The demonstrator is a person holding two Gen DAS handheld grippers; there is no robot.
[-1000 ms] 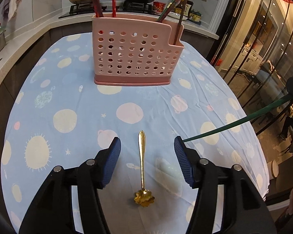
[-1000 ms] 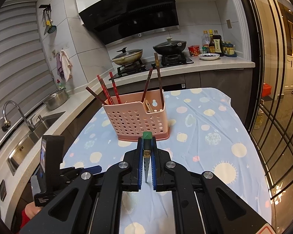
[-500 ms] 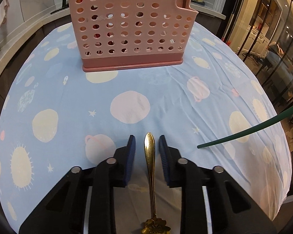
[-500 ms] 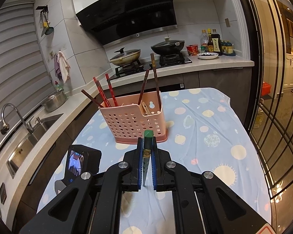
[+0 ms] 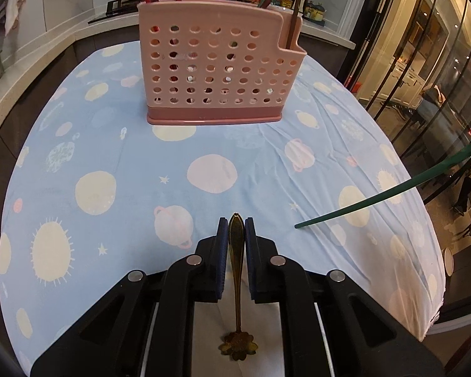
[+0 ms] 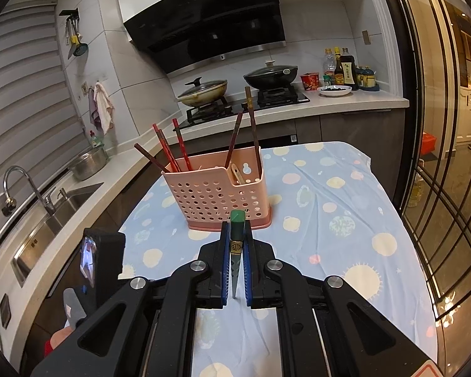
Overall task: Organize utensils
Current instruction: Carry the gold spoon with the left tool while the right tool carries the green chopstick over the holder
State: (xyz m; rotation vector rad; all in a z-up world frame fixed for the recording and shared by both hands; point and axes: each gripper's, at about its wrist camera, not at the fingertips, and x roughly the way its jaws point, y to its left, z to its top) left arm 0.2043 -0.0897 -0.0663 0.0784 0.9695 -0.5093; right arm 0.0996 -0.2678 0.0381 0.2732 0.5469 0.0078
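1. Left hand-held gripper (image 5: 236, 224): its jaws are closing on the thin handle of a gold spoon (image 5: 237, 286); the blue pads (image 5: 223, 238) sit right against the handle tip on both sides; the spoon's flower-shaped bowl lies low down, between the black arms, over the cloth.

2. Right hand-held gripper (image 6: 236, 229): it is squeezed nearly all the way together on a green chopstick (image 6: 236, 245); the green top pokes out past the fingertips; in the left wrist view the long thin end of this stick (image 5: 389, 190) reaches in from the right side and hangs above the cloth.

3. Bench (image 5: 116, 144): it has a light blue cloth with round planets, suns and little stars.

4. Pink holder (image 5: 218, 69): it stands upright on the cloth, at the far end from both grippers; it has many round holes and a darker pink base; red and brown chopsticks (image 6: 172, 149) lean in its big part; two brown sticks (image 6: 251, 132) stand in the small part on the right side.

5. Kitchen behind: two pans with lids (image 6: 204, 89) sit on the stove; sauce bottles (image 6: 345, 69) stand on the far counter; a sink with a tap (image 6: 22, 185) is on the left side.
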